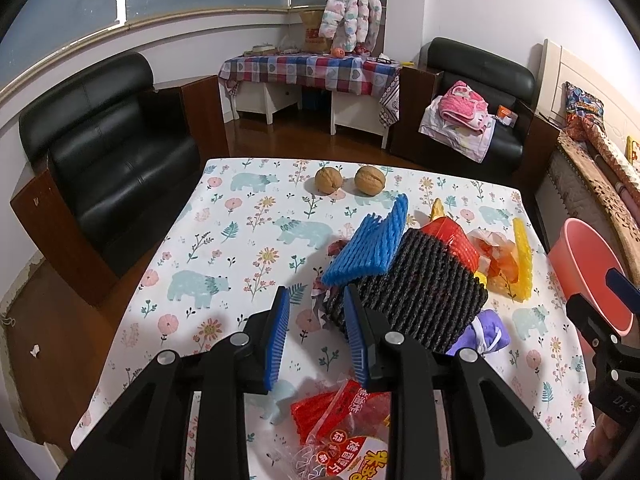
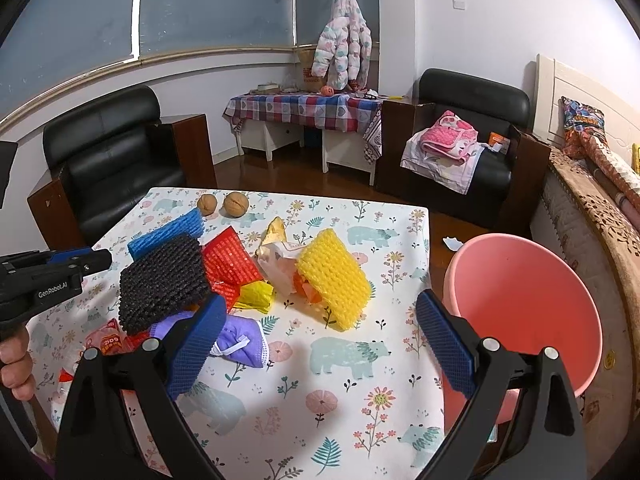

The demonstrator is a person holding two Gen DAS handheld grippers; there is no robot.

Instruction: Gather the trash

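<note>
Trash sits heaped mid-table, black foam net (image 1: 408,292) on top, beside the pink bin (image 2: 520,304) at the edge. I hold my left gripper (image 1: 316,336) half-open and my right gripper (image 2: 320,344) wide, both empty, ready to pick.

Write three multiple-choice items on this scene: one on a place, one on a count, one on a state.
1. Where is the pink plastic bin?
A. on the table's right side
B. on the black armchair
C. under the checkered table

2. How many brown walnuts lie on the floral tablecloth?
A. one
B. two
C. four

3. How is the right gripper?
A. shut on the yellow foam net
B. shut on nothing
C. open, holding nothing

Key: 1 A, it stands beside the table's right edge. 2 B, a pair at the far edge. 3 C, fingers wide apart.
</note>
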